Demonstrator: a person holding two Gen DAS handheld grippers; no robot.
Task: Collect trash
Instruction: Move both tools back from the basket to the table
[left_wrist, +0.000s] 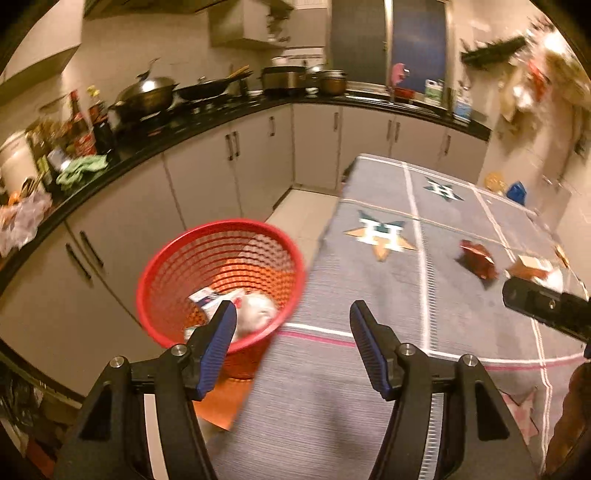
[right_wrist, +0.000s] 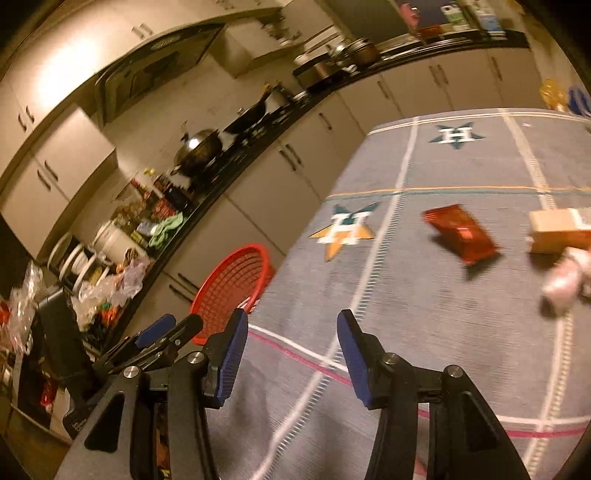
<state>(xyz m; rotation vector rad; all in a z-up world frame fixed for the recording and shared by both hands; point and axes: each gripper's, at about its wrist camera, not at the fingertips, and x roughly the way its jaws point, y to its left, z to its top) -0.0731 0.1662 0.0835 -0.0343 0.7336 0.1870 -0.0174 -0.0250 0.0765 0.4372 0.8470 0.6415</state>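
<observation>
Both sets of jaws open, nothing between them – left gripper (left_wrist: 293, 314) near the red basket (left_wrist: 221, 240), right gripper (right_wrist: 291, 325) over the table cloth (right_wrist: 424, 332). Still on the cloth: red wrapper (right_wrist: 460, 234), cardboard box (right_wrist: 557, 229), crumpled tissue (right_wrist: 565, 280). Risk – thin wrapper slipping from a shallow pinch, or basket knocked off its spot beside the table. No label readable, all blurred.

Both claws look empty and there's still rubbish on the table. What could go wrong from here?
1. The red basket stands on the floor right at the table edge; a dropped piece could miss it.
2. The red wrapper, box and crumpled tissue lie close together, so the open right gripper may knock one while grabbing another.
3. The pictures are blurred, so aim may suffer.
</observation>
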